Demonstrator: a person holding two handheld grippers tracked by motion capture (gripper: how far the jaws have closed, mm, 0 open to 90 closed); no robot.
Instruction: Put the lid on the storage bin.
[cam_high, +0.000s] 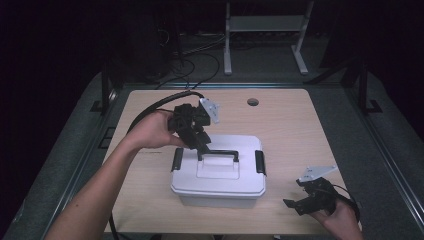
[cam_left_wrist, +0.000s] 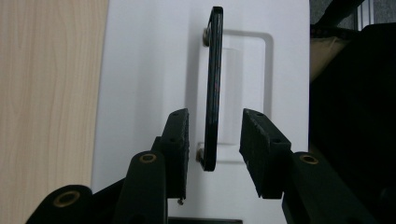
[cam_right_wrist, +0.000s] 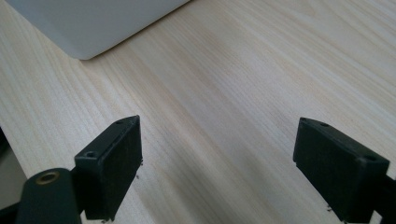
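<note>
While angled down, left gripper (cam_high: 202, 150) straddles the box handle (cam_high: 218, 154) without pressing.

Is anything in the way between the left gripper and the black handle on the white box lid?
Nothing visible: the thin black carry handle of the white plastic box already stands between the left gripper's open fingers, with gaps on both sides.

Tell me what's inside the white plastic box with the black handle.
The white plastic box is lidded and opaque, so its contents are hidden. Its black handle stands between the left gripper's jaws.
</note>
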